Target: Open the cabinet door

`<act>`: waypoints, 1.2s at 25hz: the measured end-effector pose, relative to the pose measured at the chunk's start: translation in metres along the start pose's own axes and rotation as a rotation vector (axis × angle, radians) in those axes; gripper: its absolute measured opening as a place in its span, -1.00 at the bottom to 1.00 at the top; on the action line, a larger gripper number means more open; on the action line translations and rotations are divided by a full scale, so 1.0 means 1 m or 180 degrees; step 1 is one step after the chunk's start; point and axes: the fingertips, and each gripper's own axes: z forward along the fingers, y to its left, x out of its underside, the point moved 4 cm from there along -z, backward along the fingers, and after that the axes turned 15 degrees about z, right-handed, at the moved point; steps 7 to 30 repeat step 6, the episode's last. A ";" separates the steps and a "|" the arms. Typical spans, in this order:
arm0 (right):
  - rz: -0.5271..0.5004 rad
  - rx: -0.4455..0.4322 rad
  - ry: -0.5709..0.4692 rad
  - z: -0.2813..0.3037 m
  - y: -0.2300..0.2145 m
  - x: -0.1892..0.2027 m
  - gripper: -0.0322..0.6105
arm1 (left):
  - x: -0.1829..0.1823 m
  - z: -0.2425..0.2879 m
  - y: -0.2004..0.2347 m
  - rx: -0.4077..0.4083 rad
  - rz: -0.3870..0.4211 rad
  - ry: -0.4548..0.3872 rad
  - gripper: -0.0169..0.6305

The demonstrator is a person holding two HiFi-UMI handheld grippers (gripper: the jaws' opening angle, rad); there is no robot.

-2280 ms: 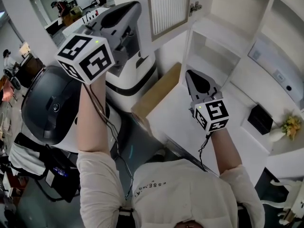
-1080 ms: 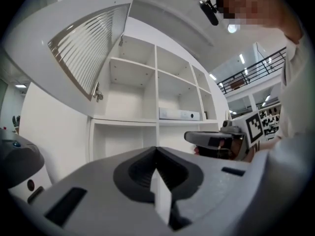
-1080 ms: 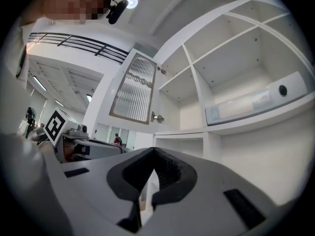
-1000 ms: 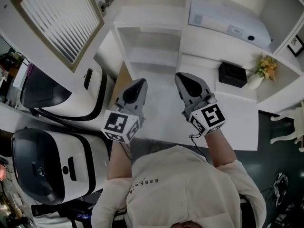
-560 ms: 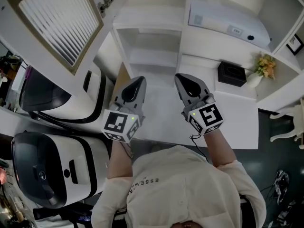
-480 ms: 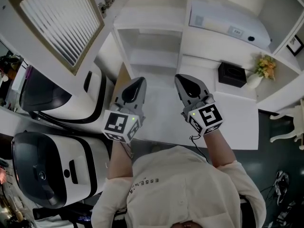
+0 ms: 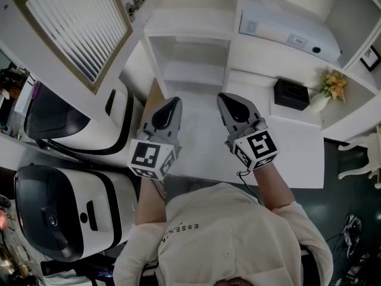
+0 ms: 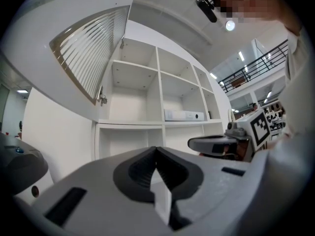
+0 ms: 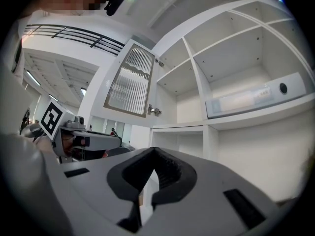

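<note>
The cabinet door, white-framed with a ribbed glass panel, stands swung open at the upper left, its hinge at the cabinet edge. It also shows in the left gripper view as the door and in the right gripper view as the door. Bare white shelves lie behind it. My left gripper and right gripper hover side by side over the white counter, both pointing at the shelves, well away from the door. Each is shut with nothing held, as the left gripper and right gripper show.
A flat white device lies on a shelf at the right. A black box and a small vase of flowers stand on the counter. Two white-and-black machines fill the left side. A white chair is at the far right.
Since the earliest frame my left gripper has come down from beside the open door to sit next to the right one. Over the last second nothing has visibly moved.
</note>
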 end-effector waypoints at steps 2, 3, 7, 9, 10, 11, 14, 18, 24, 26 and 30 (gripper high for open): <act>-0.0002 -0.0001 0.0009 0.000 0.000 0.001 -0.86 | 0.001 0.001 -0.002 0.0020 -0.0004 0.0005 -0.94; -0.0003 0.0000 0.0015 0.000 0.000 0.001 -0.86 | 0.001 0.002 -0.003 0.0033 -0.0001 0.0007 -0.94; 0.0000 0.0010 0.0025 0.000 -0.001 0.001 -0.86 | 0.001 0.005 -0.005 0.0061 0.0030 0.0014 -0.94; 0.0000 0.0010 0.0025 0.000 -0.001 0.001 -0.86 | 0.001 0.005 -0.005 0.0061 0.0030 0.0014 -0.94; 0.0000 0.0010 0.0025 0.000 -0.001 0.001 -0.86 | 0.001 0.005 -0.005 0.0061 0.0030 0.0014 -0.94; 0.0000 0.0010 0.0025 0.000 -0.001 0.001 -0.86 | 0.001 0.005 -0.005 0.0061 0.0030 0.0014 -0.94; 0.0000 0.0010 0.0025 0.000 -0.001 0.001 -0.86 | 0.001 0.005 -0.005 0.0061 0.0030 0.0014 -0.94; 0.0000 0.0010 0.0025 0.000 -0.001 0.001 -0.86 | 0.001 0.005 -0.005 0.0061 0.0030 0.0014 -0.94; 0.0000 0.0010 0.0025 0.000 -0.001 0.001 -0.86 | 0.001 0.005 -0.005 0.0061 0.0030 0.0014 -0.94; 0.0000 0.0010 0.0025 0.000 -0.001 0.001 -0.86 | 0.001 0.005 -0.005 0.0061 0.0030 0.0014 -0.94; 0.0000 0.0010 0.0025 0.000 -0.001 0.001 -0.86 | 0.001 0.005 -0.005 0.0061 0.0030 0.0014 -0.94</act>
